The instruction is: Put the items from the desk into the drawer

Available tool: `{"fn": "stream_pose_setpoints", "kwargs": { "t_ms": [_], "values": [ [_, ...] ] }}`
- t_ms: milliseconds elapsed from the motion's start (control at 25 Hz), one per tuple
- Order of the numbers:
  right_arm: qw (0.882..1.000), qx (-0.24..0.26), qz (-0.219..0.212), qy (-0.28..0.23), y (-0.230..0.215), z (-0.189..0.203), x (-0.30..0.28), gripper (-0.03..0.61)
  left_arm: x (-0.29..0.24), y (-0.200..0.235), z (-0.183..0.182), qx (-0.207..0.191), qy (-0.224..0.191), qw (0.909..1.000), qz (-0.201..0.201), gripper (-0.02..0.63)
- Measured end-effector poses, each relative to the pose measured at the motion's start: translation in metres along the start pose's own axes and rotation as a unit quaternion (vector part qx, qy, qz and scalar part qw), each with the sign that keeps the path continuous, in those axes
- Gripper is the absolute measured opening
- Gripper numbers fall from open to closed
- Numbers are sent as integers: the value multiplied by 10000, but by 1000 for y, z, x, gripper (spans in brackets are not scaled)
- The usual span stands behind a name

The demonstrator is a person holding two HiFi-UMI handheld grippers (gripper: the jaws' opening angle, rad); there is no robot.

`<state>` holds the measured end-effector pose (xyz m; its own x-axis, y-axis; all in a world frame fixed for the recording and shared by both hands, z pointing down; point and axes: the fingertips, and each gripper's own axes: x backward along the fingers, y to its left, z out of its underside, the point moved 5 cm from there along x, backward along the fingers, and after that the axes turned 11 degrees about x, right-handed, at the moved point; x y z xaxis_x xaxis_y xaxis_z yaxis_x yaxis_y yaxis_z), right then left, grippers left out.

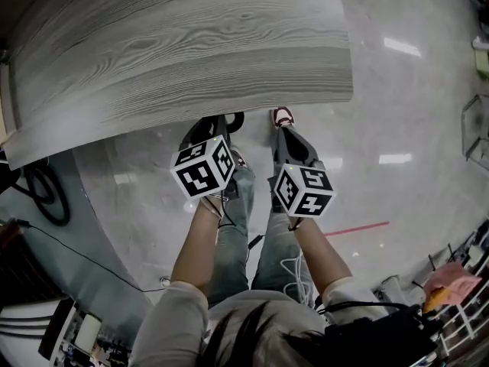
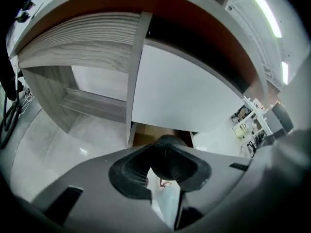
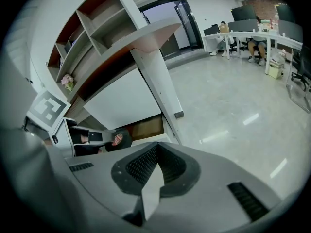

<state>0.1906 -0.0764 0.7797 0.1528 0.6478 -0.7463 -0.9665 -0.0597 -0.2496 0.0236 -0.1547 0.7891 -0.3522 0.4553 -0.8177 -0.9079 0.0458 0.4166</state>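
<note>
Two grippers hang below the front edge of the desk (image 1: 191, 44), over the person's legs and a glossy floor (image 1: 397, 128).

The left gripper (image 1: 214, 128) has its jaws clamped at the tips on a dark rounded item (image 2: 168, 141). What the item is cannot be made out. Below the tips the pads stand slightly apart, and a shoe (image 2: 163, 182) shows through the gap. Beyond the item, under the desk's white panel (image 2: 184, 96), lies a brown opening with a pale rim. This is most likely the drawer (image 2: 155, 134), already pulled out. The item is near it in the left gripper view, but it is not yet inside.

The right gripper (image 1: 290, 140) sits just beside the left one. Its jaws are pressed together, with nothing between them. Its own view looks past the left gripper at the same brown opening.

The step in hand appears to be carrying one item down to the drawer. The next move calls for bringing the left gripper's tips squarely over the brown opening, clear of the pale rim and of the panel above. The jaws should spread only when the item is low inside, because a rounded thing may roll or bounce out. The right gripper has nothing to do in this step and need only stay out of the way.
</note>
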Motion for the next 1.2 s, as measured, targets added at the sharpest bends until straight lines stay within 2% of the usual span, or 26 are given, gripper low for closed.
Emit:
{"fn": "stream_pose_setpoints", "kwargs": {
  "t_ms": [200, 480, 680, 880, 1200],
  "values": [
    [10000, -43, 7, 18, 0, 3, -1, -2, -6, 1, -1, 294, 4, 9996, 53, 103],
    [10000, -57, -4, 47, 0, 3, -3, -2, -12, 1, -5, 428, -101, 9990, -38, 103],
    [9999, -77, 9, 93, -5, 6, -5, -2, -18, 1, -8, 741, -256, 9969, 39, 103],
    [9999, -93, 20, 135, -6, 9, -6, -2, -17, -4, -14, 577, -405, 9974, 145, 103],
    [9999, -30, -20, 123, -1, 4, -8, -2, -13, -5, -17, 613, -415, 9971, 187, 103]
  ]
}}
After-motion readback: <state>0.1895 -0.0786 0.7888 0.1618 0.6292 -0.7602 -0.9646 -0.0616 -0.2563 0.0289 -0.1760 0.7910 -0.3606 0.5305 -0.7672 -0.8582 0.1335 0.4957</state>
